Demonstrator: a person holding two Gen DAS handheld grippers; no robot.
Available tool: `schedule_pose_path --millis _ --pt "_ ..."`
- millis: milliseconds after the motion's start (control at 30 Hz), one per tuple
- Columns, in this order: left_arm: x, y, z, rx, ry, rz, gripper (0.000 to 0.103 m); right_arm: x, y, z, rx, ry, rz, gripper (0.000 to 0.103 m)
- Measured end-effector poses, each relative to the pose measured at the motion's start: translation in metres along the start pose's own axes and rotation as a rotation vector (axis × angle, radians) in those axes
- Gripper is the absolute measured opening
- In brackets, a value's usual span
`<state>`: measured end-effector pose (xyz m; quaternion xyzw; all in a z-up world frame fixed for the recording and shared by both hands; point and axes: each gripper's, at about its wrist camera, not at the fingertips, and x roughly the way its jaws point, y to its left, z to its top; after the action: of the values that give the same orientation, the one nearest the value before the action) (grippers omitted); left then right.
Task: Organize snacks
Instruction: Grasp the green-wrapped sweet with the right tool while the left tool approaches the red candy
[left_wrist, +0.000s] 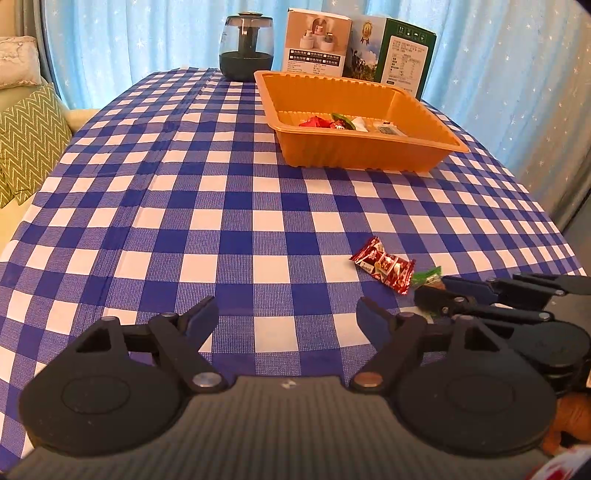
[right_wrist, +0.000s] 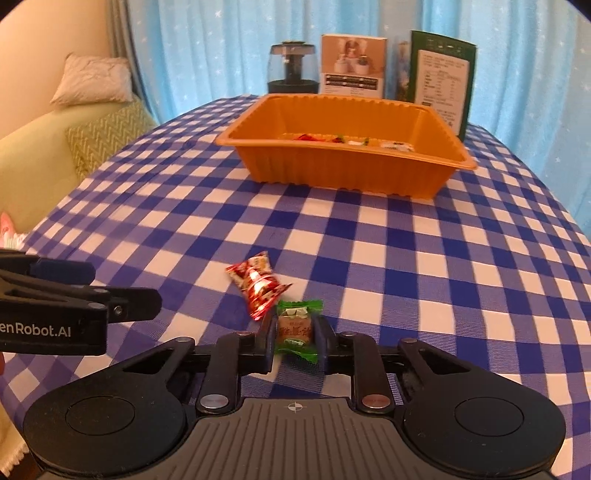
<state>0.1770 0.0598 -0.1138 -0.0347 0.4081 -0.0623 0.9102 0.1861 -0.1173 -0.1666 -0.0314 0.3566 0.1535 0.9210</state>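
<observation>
An orange tray (left_wrist: 369, 147) (right_wrist: 347, 173) stands at the far side of the checked table and holds several wrapped snacks (left_wrist: 343, 122). A red snack packet (left_wrist: 384, 268) (right_wrist: 258, 286) lies on the cloth near me. My right gripper (right_wrist: 295, 332) is shut on a green wrapped candy (right_wrist: 297, 328) just right of the red packet; it also shows in the left wrist view (left_wrist: 428, 291) beside the candy (left_wrist: 426, 277). My left gripper (left_wrist: 288, 317) is open and empty, low over the cloth, left of the red packet.
A dark glass jar (left_wrist: 246, 48) and two upright boxes (left_wrist: 317, 42) (left_wrist: 399, 55) stand behind the tray. A sofa with a zigzag cushion (left_wrist: 26, 136) is past the table's left edge. Blue curtains hang behind.
</observation>
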Motion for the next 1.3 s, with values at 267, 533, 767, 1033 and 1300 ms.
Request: schedule_pose_path --millis 267,533,767,1033,1300 --pt "0.009 -0.011 0.005 0.023 -0.047 -0.043 0.08 -0.01 -0.021 0.006 0.093 -0.025 -0.051 0.023" --pt "0.027 -0.027 0.011 0.005 -0.011 -0.157 0.053 -0.017 -0.043 0.005 0.151 -0.039 -0.081 0.023" --pt "0.047 -0.036 0.016 -0.051 0.034 -0.208 0.048 -0.022 -0.057 0.006 0.196 -0.051 -0.11 0.023" --pt "0.063 -0.052 0.026 -0.095 0.013 -0.217 0.05 -0.025 -0.062 0.006 0.215 -0.061 -0.111 0.023" --pt "0.06 -0.069 0.022 0.06 0.007 -0.122 0.031 -0.025 -0.061 0.006 0.235 -0.061 -0.112 0.023"
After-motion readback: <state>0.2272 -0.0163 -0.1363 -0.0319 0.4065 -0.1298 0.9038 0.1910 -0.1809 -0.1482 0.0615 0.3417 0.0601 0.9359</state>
